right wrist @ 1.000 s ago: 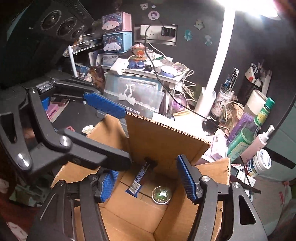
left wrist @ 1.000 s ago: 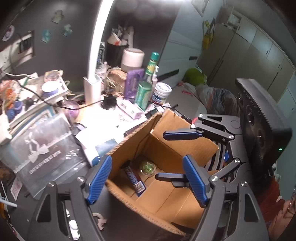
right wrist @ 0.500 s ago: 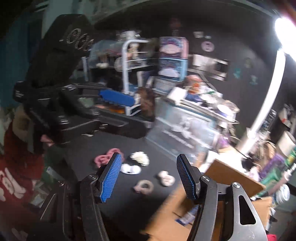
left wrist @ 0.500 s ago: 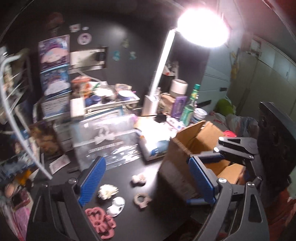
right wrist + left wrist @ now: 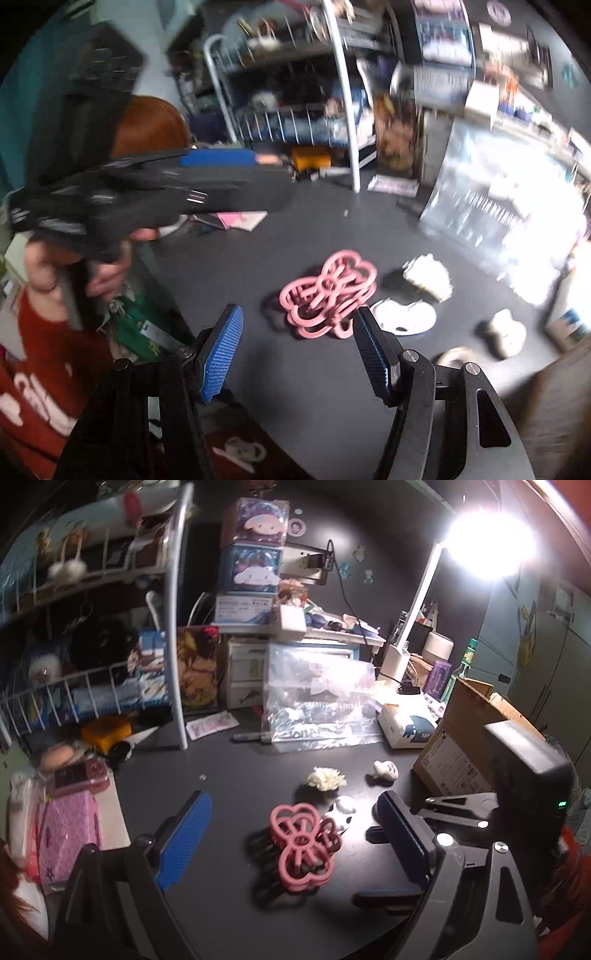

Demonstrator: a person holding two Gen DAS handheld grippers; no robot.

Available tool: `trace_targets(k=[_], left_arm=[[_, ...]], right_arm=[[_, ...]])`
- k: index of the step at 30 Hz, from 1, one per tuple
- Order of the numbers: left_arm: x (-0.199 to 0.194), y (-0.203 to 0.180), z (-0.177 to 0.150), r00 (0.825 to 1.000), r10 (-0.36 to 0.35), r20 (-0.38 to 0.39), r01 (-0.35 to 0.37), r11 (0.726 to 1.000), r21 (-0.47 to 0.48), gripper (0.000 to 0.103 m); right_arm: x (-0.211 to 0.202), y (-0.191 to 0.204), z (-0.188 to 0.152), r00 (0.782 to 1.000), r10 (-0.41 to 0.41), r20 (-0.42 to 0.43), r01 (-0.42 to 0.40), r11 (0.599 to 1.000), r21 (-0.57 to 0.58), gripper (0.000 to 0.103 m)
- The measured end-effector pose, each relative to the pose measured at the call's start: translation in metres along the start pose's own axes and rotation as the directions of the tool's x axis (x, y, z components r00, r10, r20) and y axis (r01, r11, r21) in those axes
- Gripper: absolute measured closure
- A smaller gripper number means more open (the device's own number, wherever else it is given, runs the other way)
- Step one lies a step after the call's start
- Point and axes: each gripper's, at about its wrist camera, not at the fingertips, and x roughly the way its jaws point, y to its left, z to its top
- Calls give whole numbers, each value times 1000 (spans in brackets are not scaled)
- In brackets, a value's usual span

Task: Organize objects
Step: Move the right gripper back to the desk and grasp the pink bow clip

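A pink bow-shaped hair claw [image 5: 301, 845] lies on the dark desk, between my open left gripper's [image 5: 295, 834] blue pads. In the right wrist view the pink claw [image 5: 328, 295] lies just ahead of my open, empty right gripper [image 5: 299, 350]. Around it lie a cream flower clip [image 5: 327, 779], a white and black clip [image 5: 341, 812] and a small beige clip [image 5: 385, 770]. A cardboard box [image 5: 465, 746] stands at the right. The right gripper's body [image 5: 517, 794] shows beside the box.
A clear plastic bag [image 5: 317, 701] leans against drawers at the back. A white wire rack [image 5: 110, 646] stands left, pink items [image 5: 70, 812] at the left edge. A desk lamp [image 5: 480, 546] glares at the upper right. The left gripper's body [image 5: 155, 192] crosses the right view.
Both grippers have swung left, away from the cardboard box's inside, and now point at the hair clips on the desk. Both stay open and empty.
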Motion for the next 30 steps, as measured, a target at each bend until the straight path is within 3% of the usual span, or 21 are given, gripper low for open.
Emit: trace_targets(k=[4, 6, 10, 21, 26, 30], left_arm=[[1, 14, -14, 1000, -14, -8, 13, 999, -31, 13], [1, 18, -19, 1000, -6, -11, 5, 999, -31, 13], [3, 29, -25, 1000, -15, -15, 14, 999, -47, 13], [25, 44, -38, 996, -39, -78, 34, 997, -68, 13], [33, 44, -41, 993, -58, -103, 50, 996, -71, 13], [41, 41, -41, 988, -96, -120, 87, 993, -75, 13]], right_arm=[[38, -3, -9, 1000, -27, -2, 28, 999, 42, 34], [51, -6, -8, 999, -43, -4, 44, 997, 60, 33], [63, -11, -2, 997, -80, -4, 80, 995, 56, 23], [87, -8, 16, 983, -174, -53, 172, 984, -36, 23], [87, -3, 18, 975, -217, -46, 212, 973, -96, 41], [79, -1, 16, 980, -198, -25, 194, 975, -104, 42]])
